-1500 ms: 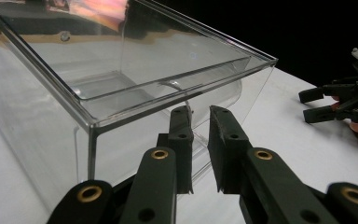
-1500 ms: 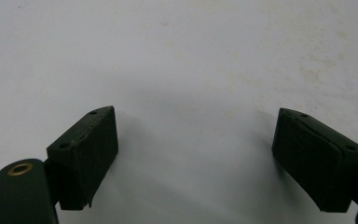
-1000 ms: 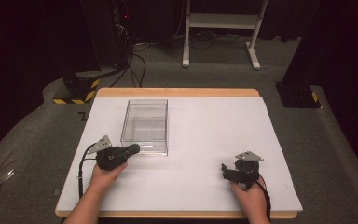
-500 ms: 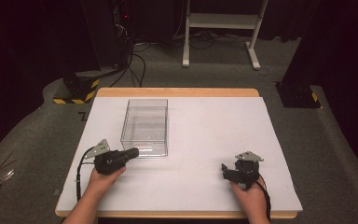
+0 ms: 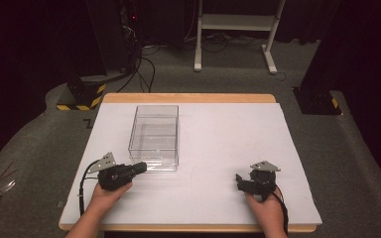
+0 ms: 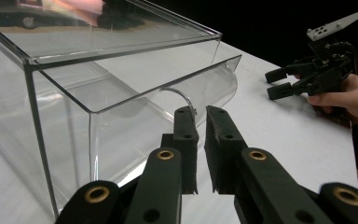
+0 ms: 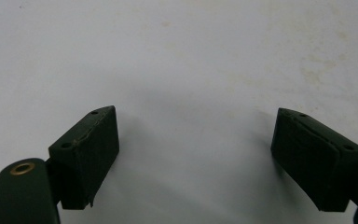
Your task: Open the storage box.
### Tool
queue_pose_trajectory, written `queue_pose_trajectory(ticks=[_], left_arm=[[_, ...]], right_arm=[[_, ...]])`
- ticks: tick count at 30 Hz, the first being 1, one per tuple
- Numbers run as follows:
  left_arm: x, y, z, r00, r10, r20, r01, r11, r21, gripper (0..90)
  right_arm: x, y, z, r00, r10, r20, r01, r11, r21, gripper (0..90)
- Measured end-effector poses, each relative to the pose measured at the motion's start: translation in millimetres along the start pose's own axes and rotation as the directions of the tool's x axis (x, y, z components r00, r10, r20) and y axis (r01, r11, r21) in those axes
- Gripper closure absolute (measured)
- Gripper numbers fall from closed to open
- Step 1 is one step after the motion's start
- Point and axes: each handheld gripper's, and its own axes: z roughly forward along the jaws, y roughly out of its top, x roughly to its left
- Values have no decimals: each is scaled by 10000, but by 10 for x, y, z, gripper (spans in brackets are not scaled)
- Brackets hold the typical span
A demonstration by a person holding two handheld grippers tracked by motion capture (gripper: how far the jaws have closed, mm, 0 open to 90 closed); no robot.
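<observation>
Box [image 5: 155,136] lies just ahead of my nearly closed left gripper [image 5: 140,167], long axis running away; right gripper [image 5: 239,181] gapes wide, well apart.

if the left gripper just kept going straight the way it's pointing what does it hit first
Most likely the near end of the clear plastic box. The left gripper, jaws nearly closed with a thin gap, points at its curved front wall, though how close is hard to judge.

clear plastic box [image 5: 154,137] | rectangular, open-topped, empty | upright on white table [image 5: 218,144] | left of centre
</observation>
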Motion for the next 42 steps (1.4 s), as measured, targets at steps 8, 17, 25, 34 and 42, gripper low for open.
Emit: queue_pose_trajectory(ticks=[8, 17, 25, 34, 42], left_arm=[[-81, -57, -64, 9998, 33, 173, -32, 10000, -58, 833], [-193, -126, -147, 9995, 15, 329, -11, 9999, -131, 836], [-302, -168, -223, 9991, 137, 402, -136, 9999, -41, 838], [-395, -225, -280, 9985, 108, 531, -102, 9999, -104, 840], [-450, -261, -325, 9978, 89, 665, -81, 9999, -112, 843]], right_arm=[[1, 0, 0, 10000, -4, 5, 4, 10000, -2, 152], [5, -1, -2, 10000, 19, 1, -19, 10000, -1, 155], [7, -2, -4, 10000, 6, -12, -6, 10000, -8, 160], [8, -2, -6, 10000, -18, -20, 18, 10000, -22, 165], [9, -3, -6, 10000, -15, -23, 15, 10000, -22, 166]])
